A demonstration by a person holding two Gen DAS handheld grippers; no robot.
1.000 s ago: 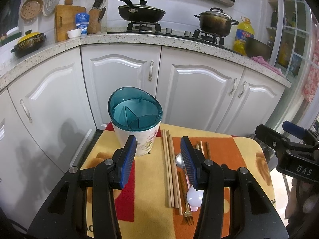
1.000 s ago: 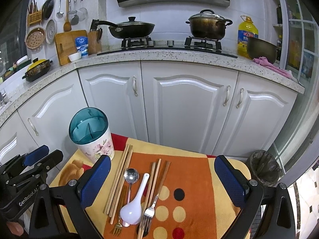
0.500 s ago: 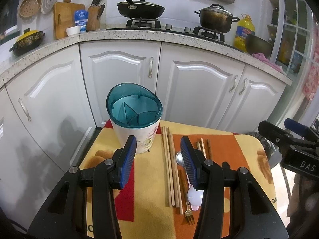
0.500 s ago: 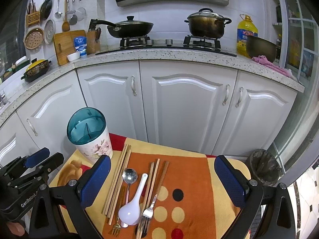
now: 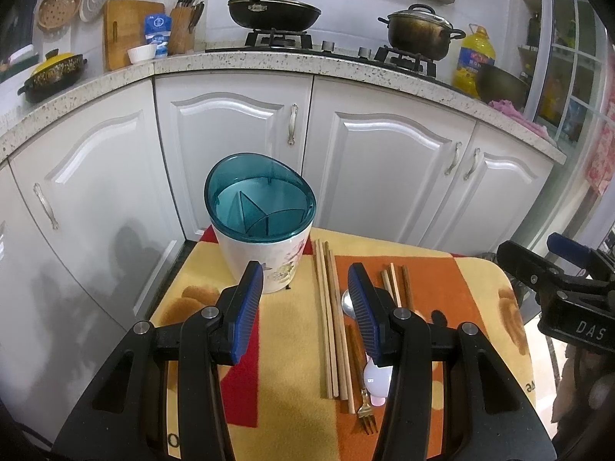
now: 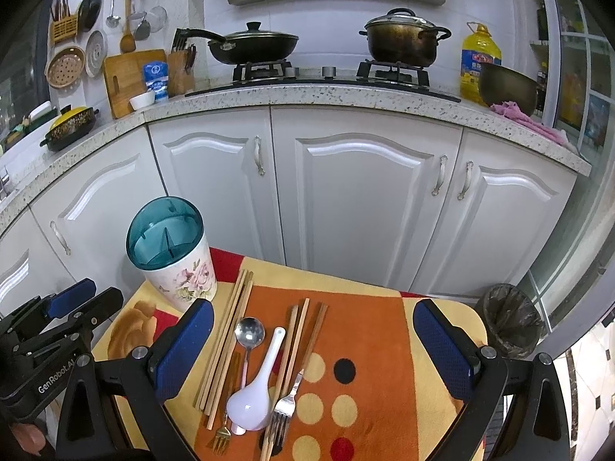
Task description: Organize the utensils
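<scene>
A white flowered utensil holder [image 5: 265, 246] [image 6: 180, 272] with a teal divided insert stands at the table's back left. Beside it lie pale chopsticks [image 5: 326, 315] [image 6: 226, 338], a metal spoon [image 6: 249, 332], a white soup spoon [image 6: 255, 395], darker chopsticks [image 6: 303, 342], a silver fork [image 6: 284, 407] and a small gold fork [image 5: 367, 418] [image 6: 221, 440]. My left gripper [image 5: 305, 307] is open and empty, just in front of the holder. My right gripper [image 6: 313, 349] is wide open and empty above the utensils.
The small table is covered by a yellow, orange and red cloth [image 6: 376, 345]. White kitchen cabinets [image 6: 365, 199] stand close behind it. A black-lined bin [image 6: 511, 322] sits on the floor to the right. The right gripper shows at the left wrist view's right edge [image 5: 557, 284].
Both cameras have tilted slightly, so the scene sits a little lower in view. The utensils and holder have not moved. Both grippers stay open.
</scene>
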